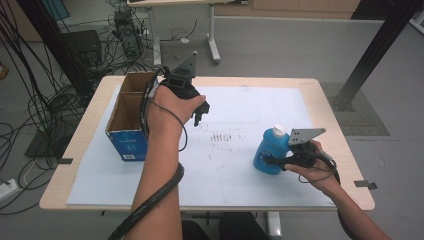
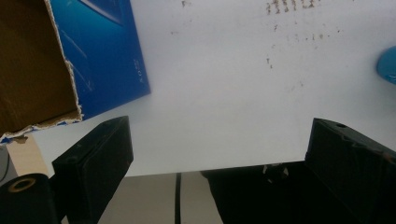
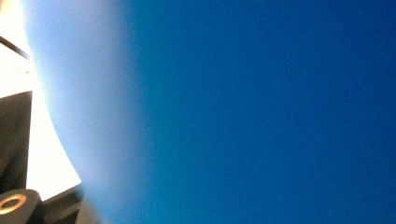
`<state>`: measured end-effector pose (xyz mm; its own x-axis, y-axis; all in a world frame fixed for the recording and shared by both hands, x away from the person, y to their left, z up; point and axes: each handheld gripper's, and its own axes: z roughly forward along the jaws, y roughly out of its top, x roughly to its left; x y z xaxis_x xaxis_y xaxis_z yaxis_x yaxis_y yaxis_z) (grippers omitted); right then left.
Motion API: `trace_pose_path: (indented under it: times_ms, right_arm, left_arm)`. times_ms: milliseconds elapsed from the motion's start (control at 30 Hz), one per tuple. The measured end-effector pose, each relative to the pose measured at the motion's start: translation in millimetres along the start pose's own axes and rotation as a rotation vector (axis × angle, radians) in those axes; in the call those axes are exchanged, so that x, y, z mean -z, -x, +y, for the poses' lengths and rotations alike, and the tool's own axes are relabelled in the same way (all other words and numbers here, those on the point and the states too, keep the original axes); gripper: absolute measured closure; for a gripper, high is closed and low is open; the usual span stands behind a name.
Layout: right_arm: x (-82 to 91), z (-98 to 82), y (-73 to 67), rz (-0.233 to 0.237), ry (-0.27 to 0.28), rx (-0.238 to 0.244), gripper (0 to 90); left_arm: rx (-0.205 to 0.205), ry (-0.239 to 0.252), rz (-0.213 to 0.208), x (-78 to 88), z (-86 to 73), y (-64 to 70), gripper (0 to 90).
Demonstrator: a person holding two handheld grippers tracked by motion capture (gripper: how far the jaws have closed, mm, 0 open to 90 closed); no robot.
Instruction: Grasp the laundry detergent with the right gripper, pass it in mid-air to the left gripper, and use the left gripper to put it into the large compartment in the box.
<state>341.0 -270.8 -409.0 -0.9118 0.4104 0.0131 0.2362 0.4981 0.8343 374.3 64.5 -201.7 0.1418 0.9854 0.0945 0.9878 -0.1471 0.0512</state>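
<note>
Toward the lower right of the high view, a blue bottle (image 1: 269, 152) is clamped by the right gripper (image 1: 276, 161), likely next to be carried to the box (image 1: 131, 112) at upper left, while the left gripper (image 1: 201, 111) is held apart and empty.

A blue bottle (image 1: 268, 152) with a white cap (image 1: 279, 130) is seen to the right of the cardboard box (image 1: 129, 119), which is brown inside and blue outside. A white mat (image 1: 230, 150), speckled with dark marks, is laid over the pale wooden table (image 1: 327, 107).
</note>
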Motion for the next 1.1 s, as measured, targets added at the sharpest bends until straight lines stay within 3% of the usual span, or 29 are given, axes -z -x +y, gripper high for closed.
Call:
trace_pose_path:
  times_ms: [1100]
  right_arm:
    - [0.0, 0.2, -1.8, -0.013, -0.001, -0.009, 44.1]
  left_arm:
    - [0.000, 0.020, -0.007, 10.9, -11.2, -3.6, 7.8]
